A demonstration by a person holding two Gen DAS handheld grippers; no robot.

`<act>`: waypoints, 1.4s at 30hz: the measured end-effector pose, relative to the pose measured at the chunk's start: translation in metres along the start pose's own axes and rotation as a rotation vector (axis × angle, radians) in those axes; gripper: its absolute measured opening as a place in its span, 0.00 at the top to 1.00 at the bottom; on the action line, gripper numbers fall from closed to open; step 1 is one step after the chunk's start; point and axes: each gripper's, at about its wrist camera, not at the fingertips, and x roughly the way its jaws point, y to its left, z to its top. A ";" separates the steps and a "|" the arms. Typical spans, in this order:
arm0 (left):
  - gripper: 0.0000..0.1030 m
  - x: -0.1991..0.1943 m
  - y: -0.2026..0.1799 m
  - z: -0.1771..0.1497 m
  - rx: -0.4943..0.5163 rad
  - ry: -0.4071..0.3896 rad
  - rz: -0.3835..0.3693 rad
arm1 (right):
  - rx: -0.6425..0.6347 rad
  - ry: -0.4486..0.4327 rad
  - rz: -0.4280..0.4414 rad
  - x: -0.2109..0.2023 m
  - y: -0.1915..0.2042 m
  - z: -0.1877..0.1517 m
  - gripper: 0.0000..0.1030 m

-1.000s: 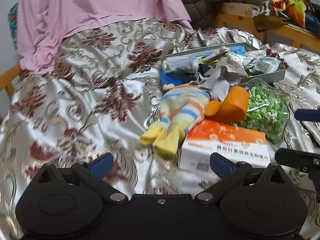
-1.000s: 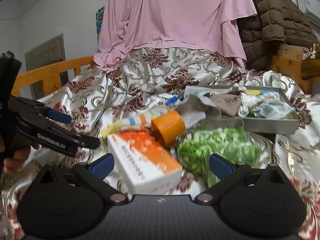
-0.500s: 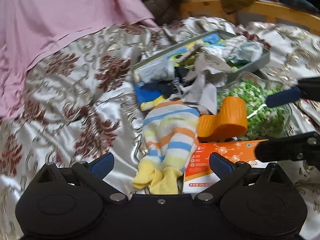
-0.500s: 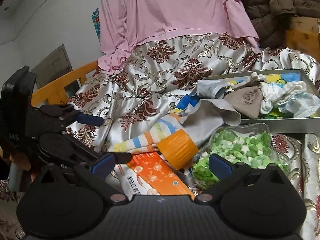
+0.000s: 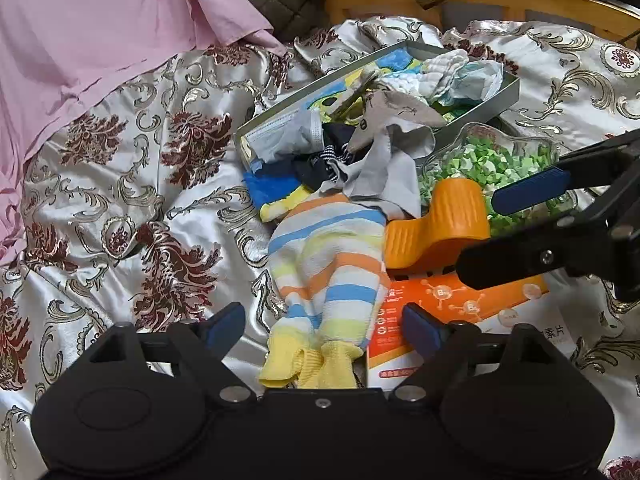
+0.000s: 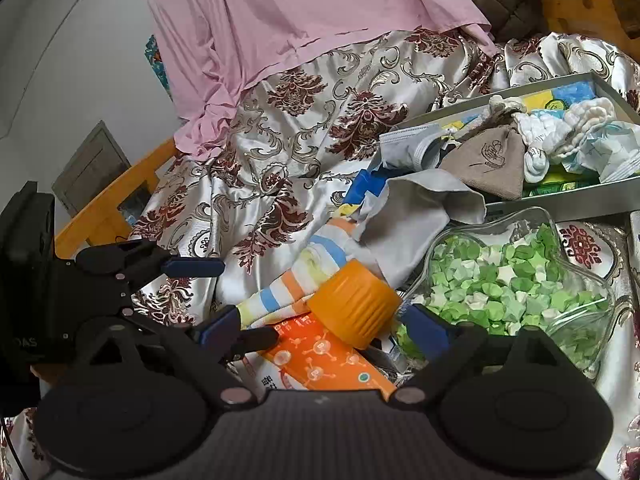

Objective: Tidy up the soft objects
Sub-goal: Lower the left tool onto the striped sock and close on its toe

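**Desk:** Satin bedspread [image 5: 120, 184], floral and rumpled, fills the left wrist view. What sits ahead of the left tongs [image 5: 324, 326]?

**Photographer:** Their jaws stand wide apart and empty, straddling the yellow cuffs of a striped sock [image 5: 332, 264]. To their right an orange-and-white box [image 5: 432, 312] touches the sock; beyond it are an orange clamp [image 5: 444, 224] and a glass dish [image 5: 508, 160] of green paper stars. Further ahead a grey tray [image 5: 508, 92] holds cloths, with a grey cloth [image 5: 384, 176] spilling over its near wall.

**Desk:** And the right wrist view?

**Photographer:** The right tongs [image 6: 324, 326] are equally spread, gripping nothing, with the clamp and box between their tips. The other tongs enter at their left, and the sock lies just ahead-left.

**Desk:** How far along?

**Photographer:** Partway, I judge: several soft items are in the tray, while the sock and grey cloth remain outside, ungrasped.
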 end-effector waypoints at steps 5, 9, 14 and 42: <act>0.31 0.005 0.007 0.004 -0.014 0.017 -0.001 | 0.022 -0.011 -0.010 0.007 0.002 0.002 0.16; 0.44 0.010 0.007 0.006 -0.002 0.036 0.012 | 0.018 -0.027 -0.020 0.011 0.004 0.002 0.16; 0.51 0.017 0.003 0.008 0.014 0.054 0.026 | -0.002 -0.038 -0.050 0.013 0.008 0.001 0.18; 0.70 0.023 0.011 0.000 -0.070 0.058 0.014 | -0.028 -0.033 -0.120 0.013 0.021 -0.004 0.20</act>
